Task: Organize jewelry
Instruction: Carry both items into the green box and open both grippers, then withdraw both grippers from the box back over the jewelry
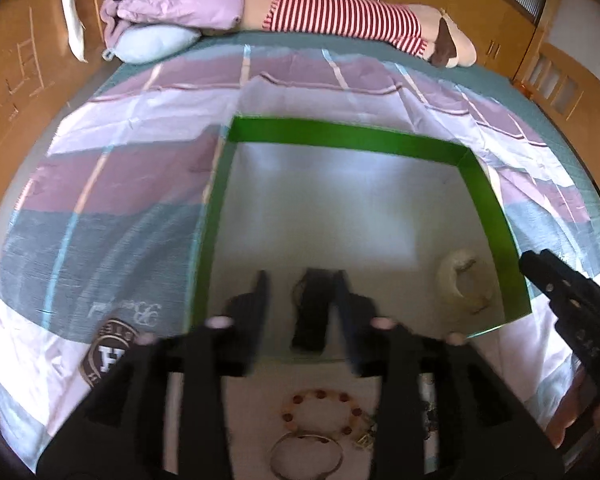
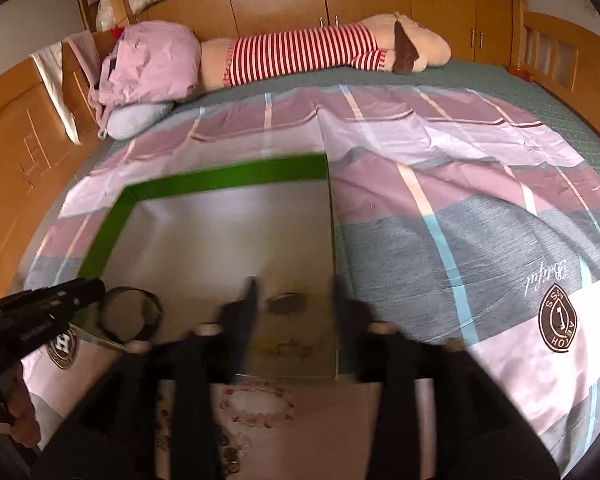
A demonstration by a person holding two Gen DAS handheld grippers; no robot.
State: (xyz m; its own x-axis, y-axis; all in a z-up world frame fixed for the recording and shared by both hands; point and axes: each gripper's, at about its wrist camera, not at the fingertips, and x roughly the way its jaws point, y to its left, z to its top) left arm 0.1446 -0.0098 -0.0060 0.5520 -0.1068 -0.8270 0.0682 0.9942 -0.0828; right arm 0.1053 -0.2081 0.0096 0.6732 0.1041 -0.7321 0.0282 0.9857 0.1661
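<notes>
Both claws spread, empty: left gripper [image 1: 302,304], right gripper [image 2: 294,304]. Beaded bracelet [image 1: 322,410] and metal bangle [image 1: 306,454] lie bottom centre, outside green-walled box [image 1: 340,134]. Beads light, floppy (likely slippery); pinch across strand

I'm over a bed [image 2: 480,240] spread with a pink, grey and white patchwork sheet. Wooden cabinets [image 2: 284,0] line the far wall, and a striped plush toy [image 2: 320,50] lies beside a lilac pillow [image 2: 152,60].
</notes>
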